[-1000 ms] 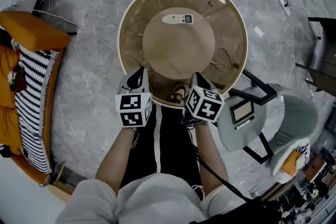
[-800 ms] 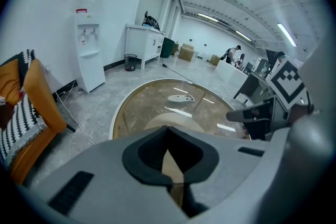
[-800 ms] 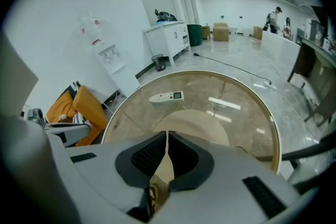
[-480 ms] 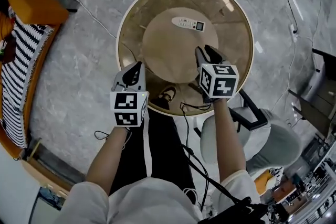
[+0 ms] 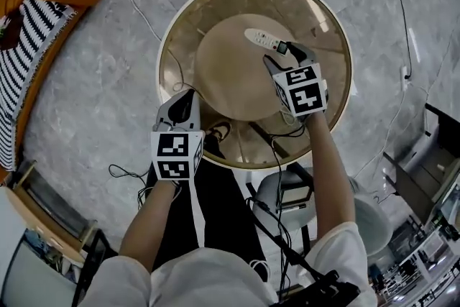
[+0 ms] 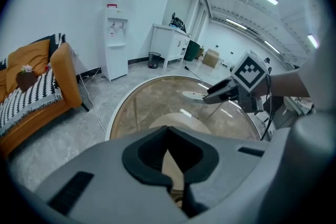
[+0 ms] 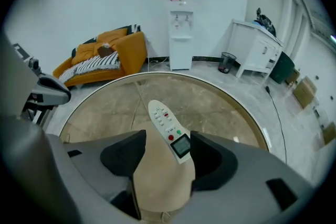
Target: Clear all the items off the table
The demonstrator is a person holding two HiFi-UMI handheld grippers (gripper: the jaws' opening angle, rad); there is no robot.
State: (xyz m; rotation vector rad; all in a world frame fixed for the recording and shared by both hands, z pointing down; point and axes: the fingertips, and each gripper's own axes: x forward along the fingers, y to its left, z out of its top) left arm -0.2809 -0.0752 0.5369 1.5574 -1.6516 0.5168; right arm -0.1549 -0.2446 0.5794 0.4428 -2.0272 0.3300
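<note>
My right gripper (image 5: 291,56) hangs over the far right part of the round glass-topped table with the white rim (image 5: 167,32), pointing steeply down; its jaws have just been opening and now stand wide apart. In the right gripper view the slim white remote control with the small grey display (image 7: 168,123) lies flat on the table, and its display end reaches in between my jaws, closer to the right one. Neither pad presses on it, so I am not gripping it. From the head view the remote (image 5: 262,38) lies across the far edge of the round beige disc (image 5: 230,68) at the table's middle; its button end points away from me and to the left.

My left gripper (image 5: 185,95) hovers at the near left rim of the table, well apart from the remote; in the left gripper view its jaws are drawn together with only a sliver of the beige disc showing between them, and nothing is held there. That view also catches my right gripper (image 6: 210,96) across the glass, its black-and-white marker cube (image 6: 251,70) uppermost.

Beyond the table stand an orange sofa with a black-and-white striped throw (image 7: 115,52) and a white water dispenser (image 7: 181,42); the floor is grey marble (image 5: 108,83).
</note>
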